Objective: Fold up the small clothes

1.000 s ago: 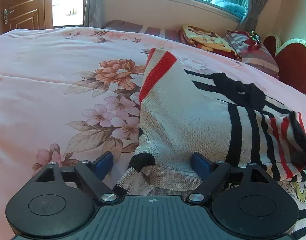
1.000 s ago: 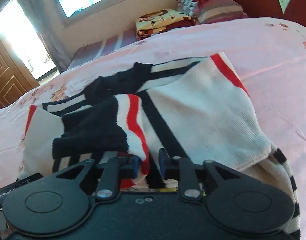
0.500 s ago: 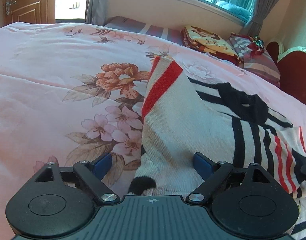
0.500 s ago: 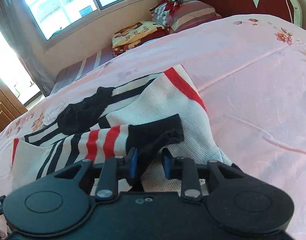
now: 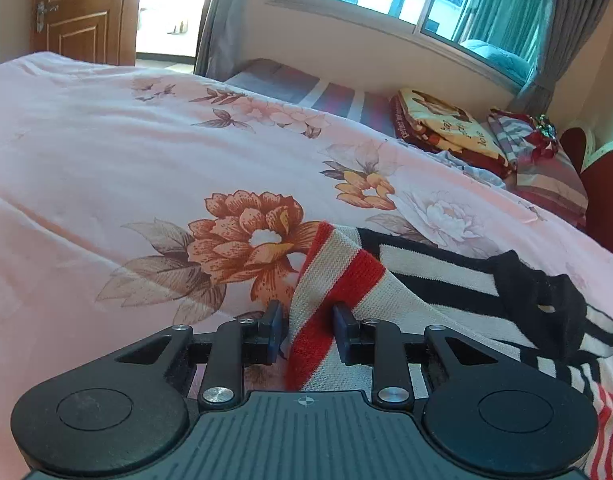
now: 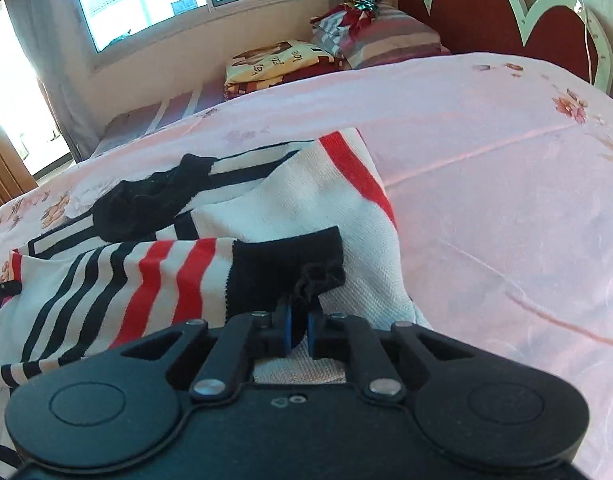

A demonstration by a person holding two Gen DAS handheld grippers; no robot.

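A small white knit sweater with black and red stripes [image 6: 306, 204] lies on the pink floral bedspread [image 5: 106, 168]. One striped sleeve with a black cuff [image 6: 282, 268] is laid across its body. My right gripper [image 6: 297, 322] is shut on the edge of that black cuff. In the left wrist view the sweater's red-striped shoulder edge [image 5: 338, 280] stands up between the fingers of my left gripper [image 5: 306, 328], which has narrowed around the fold with small gaps still showing. The black collar [image 5: 538, 300] lies to the right.
Folded blankets [image 5: 438, 128] and striped pillows [image 6: 386, 32] are stacked at the bed's far side under the window. A red scalloped headboard [image 6: 486, 12] stands at the right. A wooden door [image 5: 78, 8] is at the far left.
My left gripper moved along the sweater to its red-striped shoulder edge and its jaws narrowed a lot. My right gripper carried the sleeve cuff across the sweater body and lowered it.
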